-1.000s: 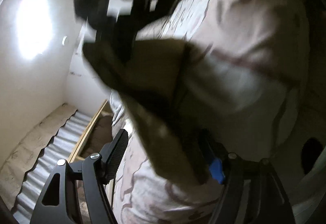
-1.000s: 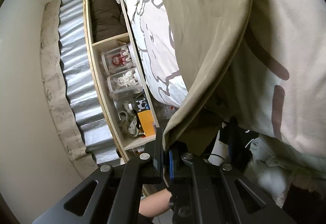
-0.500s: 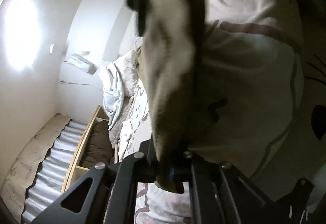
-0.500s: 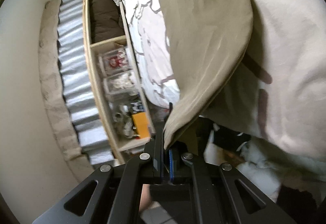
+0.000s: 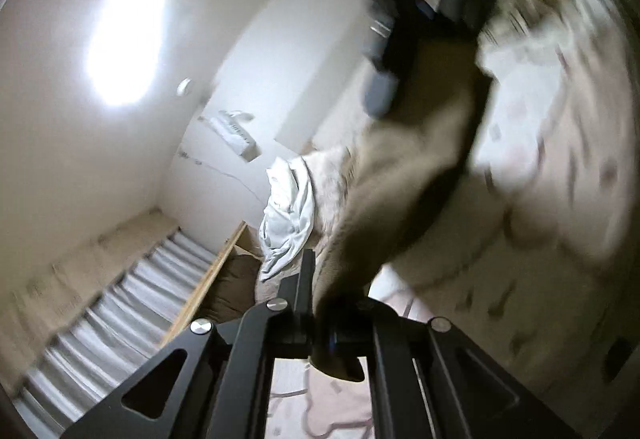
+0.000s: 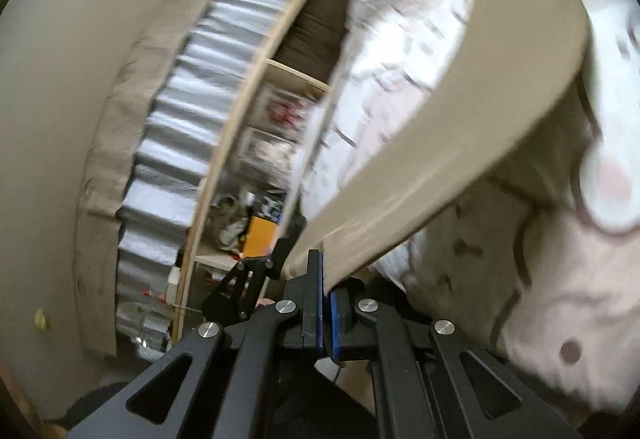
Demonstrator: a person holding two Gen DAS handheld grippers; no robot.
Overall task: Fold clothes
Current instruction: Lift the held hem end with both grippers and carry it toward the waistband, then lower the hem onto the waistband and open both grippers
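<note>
- Cloth dominates both views: a tan garment [image 6: 460, 127] stretches in a taut band between the two grippers, raised above the bed [image 6: 568, 279].
- Right gripper [image 6: 326, 295] has its blue-padded fingers [image 6: 319, 303] nearly together, pinching one edge of the tan garment; from there the fabric runs up and to the right, over the bed.
- Left gripper [image 5: 320, 315] is clamped on the other end of the tan garment [image 5: 400, 191], a fold of it bunched between the jaws and hanging a little below them.
- In the left wrist view the right gripper [image 5: 384, 79] appears blurred at the far end of the garment, above the bed.
- In the right wrist view the left gripper [image 6: 280, 255] shows small and dark, just left of the pinched edge.
- Bed is covered by a pale patterned duvet [image 5: 560, 167], beneath and behind the garment.
- A crumpled white sheet [image 5: 288, 215] lies at the bed's far end.
- A wooden shelf unit [image 6: 256, 87] runs along the bed's side, holding clear boxes [image 6: 276, 127] and an orange item [image 6: 260, 235].
- Beyond the shelf, away from the bed, hangs a silvery pleated curtain [image 6: 188, 107].
</note>
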